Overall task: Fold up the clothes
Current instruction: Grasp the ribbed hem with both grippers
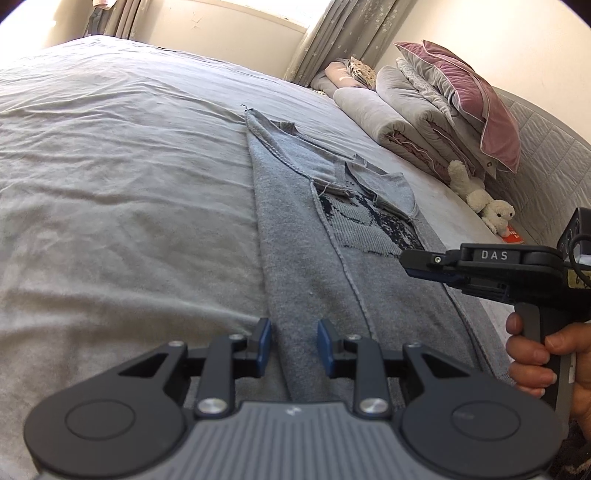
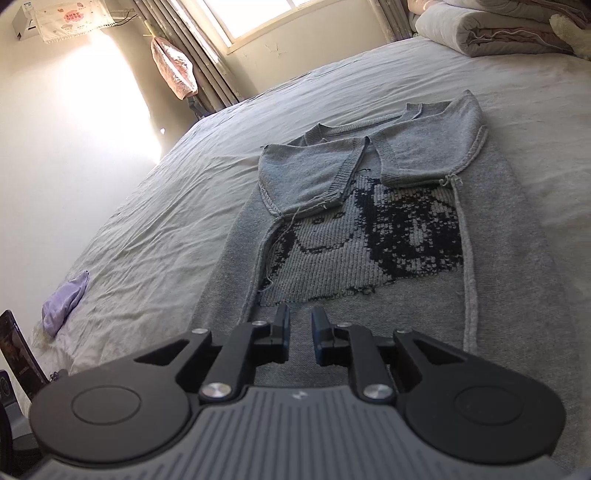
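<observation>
Left gripper [image 1: 293, 345] hung over the near left edge of the grey sweater [image 1: 332, 258], jaws apart, nothing clamped; fabric edge sat in the gap below the pads, contact unclear. Right gripper [image 2: 300, 334] was over the sweater's near end, jaws slightly parted, released, nothing between them. In the left view it came in from the right side, a hand [image 1: 535, 362] on its grip.

Sweater lay flat, inside out, lengthwise on the bed sheet [image 1: 110, 203], both sleeves folded in across the chest, cuffs nearly meeting over the dark knit pattern [image 2: 369, 240].

Open wrinkled sheet left of the sweater. Less room right: rolled bedding [image 1: 399, 122], a pink pillow [image 1: 469, 96] and a plush toy [image 1: 480, 199] lined the padded headboard [image 1: 554, 166]. A purple cloth [image 2: 64, 304] lay near the bed's left edge. Curtains [image 1: 343, 33] and window [image 2: 258, 18] beyond.
</observation>
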Tool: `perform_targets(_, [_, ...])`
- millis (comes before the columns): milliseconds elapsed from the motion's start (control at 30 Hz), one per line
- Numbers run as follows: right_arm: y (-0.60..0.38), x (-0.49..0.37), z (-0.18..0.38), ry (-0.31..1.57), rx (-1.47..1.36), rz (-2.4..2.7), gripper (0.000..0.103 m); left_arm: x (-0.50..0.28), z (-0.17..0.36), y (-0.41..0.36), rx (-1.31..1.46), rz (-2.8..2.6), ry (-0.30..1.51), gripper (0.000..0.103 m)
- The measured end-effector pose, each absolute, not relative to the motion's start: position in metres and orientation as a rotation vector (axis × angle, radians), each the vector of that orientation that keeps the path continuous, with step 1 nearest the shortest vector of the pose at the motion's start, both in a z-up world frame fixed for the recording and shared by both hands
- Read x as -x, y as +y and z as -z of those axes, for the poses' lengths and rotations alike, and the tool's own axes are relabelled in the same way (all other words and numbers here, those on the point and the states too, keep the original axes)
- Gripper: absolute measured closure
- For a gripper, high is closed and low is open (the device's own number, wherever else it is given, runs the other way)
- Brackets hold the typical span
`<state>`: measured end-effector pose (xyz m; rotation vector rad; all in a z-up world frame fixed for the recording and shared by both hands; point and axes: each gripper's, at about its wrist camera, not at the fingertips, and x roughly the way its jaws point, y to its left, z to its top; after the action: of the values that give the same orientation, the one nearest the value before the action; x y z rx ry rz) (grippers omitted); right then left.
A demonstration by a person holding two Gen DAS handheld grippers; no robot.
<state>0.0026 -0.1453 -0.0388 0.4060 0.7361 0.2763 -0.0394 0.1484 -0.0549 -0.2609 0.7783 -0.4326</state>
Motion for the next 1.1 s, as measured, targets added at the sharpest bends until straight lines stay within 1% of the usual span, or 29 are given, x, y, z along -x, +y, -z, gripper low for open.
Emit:
perform_targets(33, [-0.150,0.002,0.038,0.737,-0.402,-0.271,0.076,0.041,0.055,0.148,0.251,0.435,0.780,0.074])
perform_targets(67, [-0.154,0.007,0.038,0.738,-0.400,-0.265,0.070,0.043,0.054,0.146,0.240,0.437,0.781,0.074])
perform_targets(100, [-0.159,0.012,0.037,0.738,-0.397,-0.259,0.069,0.044,0.054,0.145,0.232,0.438,0.783,0.074])
perform_targets(400, [-0.206,0.059,0.030,0.716,-0.404,-0.156,0.067,0.055,0.055,0.145,0.213,0.472,0.799,0.074])
perform_targets(567, [-0.232,0.088,0.031,0.723,-0.404,-0.105,0.066,0.064,0.058,0.159,0.282,0.523,0.837,0.074])
perform_targets(867, [-0.262,0.131,0.047,0.764,-0.509,-0.122,0.066,0.076,0.071,0.173,0.483,0.631,0.957,0.075])
perform_targets(1100, [-0.264,0.150,0.053,0.809,-0.575,-0.217,0.066,0.078,0.076,0.170,0.531,0.633,0.996,0.077])
